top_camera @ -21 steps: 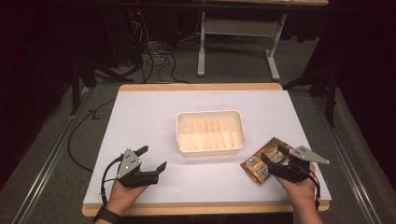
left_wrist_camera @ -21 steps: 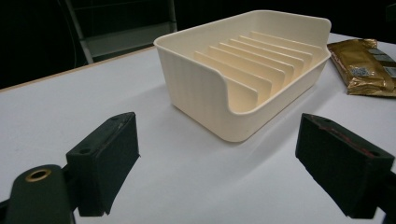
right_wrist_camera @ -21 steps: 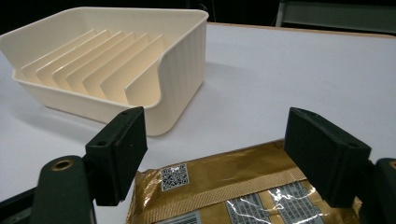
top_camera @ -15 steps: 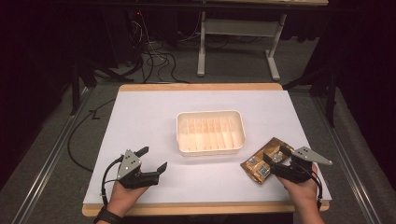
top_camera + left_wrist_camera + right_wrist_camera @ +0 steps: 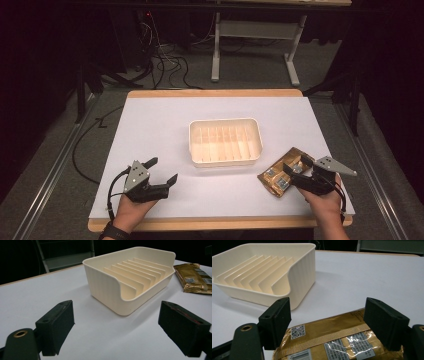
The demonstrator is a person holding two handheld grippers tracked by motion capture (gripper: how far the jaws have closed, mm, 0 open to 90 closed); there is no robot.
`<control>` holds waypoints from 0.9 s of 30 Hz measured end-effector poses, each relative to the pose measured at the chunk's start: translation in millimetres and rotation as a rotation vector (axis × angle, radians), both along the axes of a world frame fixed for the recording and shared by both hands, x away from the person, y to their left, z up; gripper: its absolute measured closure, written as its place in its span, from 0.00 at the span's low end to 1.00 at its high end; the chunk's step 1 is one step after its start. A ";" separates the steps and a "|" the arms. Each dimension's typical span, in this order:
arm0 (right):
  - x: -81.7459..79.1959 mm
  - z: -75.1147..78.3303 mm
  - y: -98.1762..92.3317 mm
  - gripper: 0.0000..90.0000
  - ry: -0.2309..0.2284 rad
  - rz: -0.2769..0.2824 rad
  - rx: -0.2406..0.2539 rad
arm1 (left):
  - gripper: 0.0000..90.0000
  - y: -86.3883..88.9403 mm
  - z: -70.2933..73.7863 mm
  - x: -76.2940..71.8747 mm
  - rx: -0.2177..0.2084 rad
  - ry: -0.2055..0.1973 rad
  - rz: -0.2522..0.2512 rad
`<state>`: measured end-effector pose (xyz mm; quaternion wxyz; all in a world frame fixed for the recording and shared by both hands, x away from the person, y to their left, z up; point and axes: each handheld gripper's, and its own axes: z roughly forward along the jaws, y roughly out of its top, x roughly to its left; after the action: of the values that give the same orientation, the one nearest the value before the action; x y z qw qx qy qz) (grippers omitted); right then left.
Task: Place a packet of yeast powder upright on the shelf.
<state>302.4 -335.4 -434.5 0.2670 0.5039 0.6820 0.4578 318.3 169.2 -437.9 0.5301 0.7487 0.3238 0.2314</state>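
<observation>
Packet (image 5: 337, 340): gold foil, flat, QR + barcode labels, w/ tape strip.

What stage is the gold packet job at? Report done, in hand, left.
Done: nothing yet; the cream tray holds nothing in its slots. In hand: the right hand-held gripper straddles the gold packet with open jaws, not gripping. The left hand-held gripper is open over bare table. Left: likely gripping, lifting and slotting the packet.

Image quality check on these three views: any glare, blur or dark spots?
High view: white table evenly lit, surroundings nearly black, slightly soft. Right gripper view: glare streaks on the gold packet; the near black pads look slightly soft. Left gripper view: cream tray sharp, soft shadow beside it, black background.
</observation>
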 end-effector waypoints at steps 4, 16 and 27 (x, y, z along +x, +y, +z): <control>0.9 -0.8 -1.8 0.26 0.005 -0.008 0.002 | 0.15 0.4 0.1 -0.1 -0.001 -0.001 -0.001; 5.6 -2.8 -11.8 0.27 0.029 -0.032 0.029 | 0.15 0.3 0.1 0.2 -0.003 0.001 -0.005; 10.8 -5.9 -28.0 0.28 0.050 -0.072 0.051 | 0.15 1.2 0.2 0.6 -0.005 0.002 -0.006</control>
<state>313.2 -363.3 -440.4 0.2535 0.5462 0.6577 0.4526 319.0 170.4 -437.7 0.5322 0.7487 0.3226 0.2284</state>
